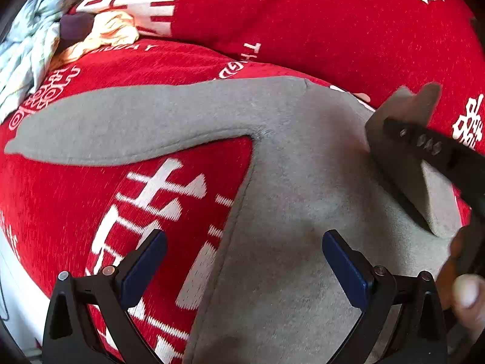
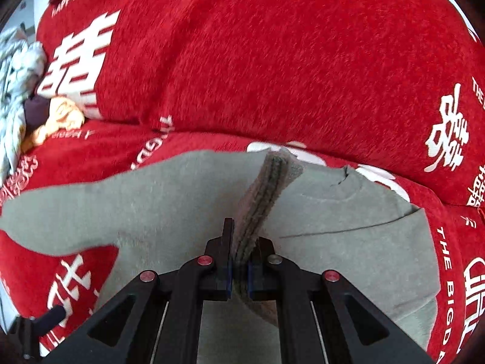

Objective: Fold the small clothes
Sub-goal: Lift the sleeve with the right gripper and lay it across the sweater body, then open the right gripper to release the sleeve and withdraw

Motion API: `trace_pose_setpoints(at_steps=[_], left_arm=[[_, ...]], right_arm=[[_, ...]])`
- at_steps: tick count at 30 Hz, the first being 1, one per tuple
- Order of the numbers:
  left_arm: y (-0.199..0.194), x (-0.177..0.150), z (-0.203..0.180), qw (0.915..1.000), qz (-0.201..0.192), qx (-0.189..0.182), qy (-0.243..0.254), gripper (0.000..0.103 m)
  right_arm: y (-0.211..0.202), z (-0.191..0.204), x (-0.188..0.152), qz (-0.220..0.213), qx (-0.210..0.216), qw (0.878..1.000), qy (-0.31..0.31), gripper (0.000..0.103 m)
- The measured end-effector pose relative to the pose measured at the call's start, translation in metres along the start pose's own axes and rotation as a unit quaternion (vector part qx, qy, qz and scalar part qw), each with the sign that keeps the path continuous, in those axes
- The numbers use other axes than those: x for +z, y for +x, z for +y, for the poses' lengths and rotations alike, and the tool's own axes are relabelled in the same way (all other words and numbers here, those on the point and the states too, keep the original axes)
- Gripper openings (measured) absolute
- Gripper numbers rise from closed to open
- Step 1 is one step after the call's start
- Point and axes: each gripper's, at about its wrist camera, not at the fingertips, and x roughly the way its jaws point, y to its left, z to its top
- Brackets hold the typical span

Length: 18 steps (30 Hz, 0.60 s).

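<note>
Left claw (image 1: 244, 253) spread wide, empty, above grey sweatshirt (image 1: 282, 242). Right claw (image 2: 240, 273) clamped on folded grey sleeve cuff (image 2: 266, 194), raised over sweatshirt body. Sweatshirt flat on red sofa cover (image 2: 272, 60), other sleeve stretched left. Far left: crumpled clothes pile (image 1: 33, 39).

Sweatshirt (image 2: 182, 200) lies flat on sofa seat cover (image 1: 75, 197), w/ one sleeve (image 1: 121, 121) stretched out left. Backrest cushion (image 2: 272, 60) rises behind it. Pile of other clothes (image 1: 36, 36) sits far left, at seat/backrest join. Right sleeve cuff (image 2: 266, 188) is lifted over the shirt body, btw right gripper (image 2: 239, 273) pads. Left gripper (image 1: 242, 261) hovers over the shirt's left edge.
</note>
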Motion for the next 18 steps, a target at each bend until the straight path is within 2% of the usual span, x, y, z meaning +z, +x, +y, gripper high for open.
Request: trace_pose_setpoints(at_steps=[4,6,8,9,11,14,18], left_arm=[[-0.005,-0.007,0.011,0.9998,-0.002,-0.001,-0.018,0.102],[-0.009,-0.010,0.016,0.9997,-0.004,0.001,-0.026,0.102],[-0.012,-0.011,0.022,0.9993,-0.006,0.003,-0.038,0.102],[-0.013,-0.011,0.025,0.9990,-0.007,0.003,-0.044,0.102],[-0.016,-0.010,0.030,0.9983,-0.010,0.006,-0.057,0.102],[-0.017,-0.007,0.031,0.9979,-0.010,0.004,-0.064,0.102],[-0.015,-0.001,0.010,0.9993,-0.005,0.000,-0.038,0.102]], right_arm=[[0.007,0.016,-0.006,0.020,0.045,0.999,-0.013,0.014],[0.007,0.021,-0.006,0.028,0.083,0.996,-0.013,0.024],[0.005,0.025,-0.005,0.032,0.126,0.992,-0.006,0.052],[0.002,0.027,-0.004,0.031,0.145,0.989,-0.003,0.057],[-0.005,0.029,-0.002,0.021,0.171,0.985,0.002,0.060],[-0.019,0.019,0.002,0.006,0.178,0.984,0.006,0.060],[-0.029,-0.025,0.002,-0.009,0.121,0.992,0.023,0.060]])
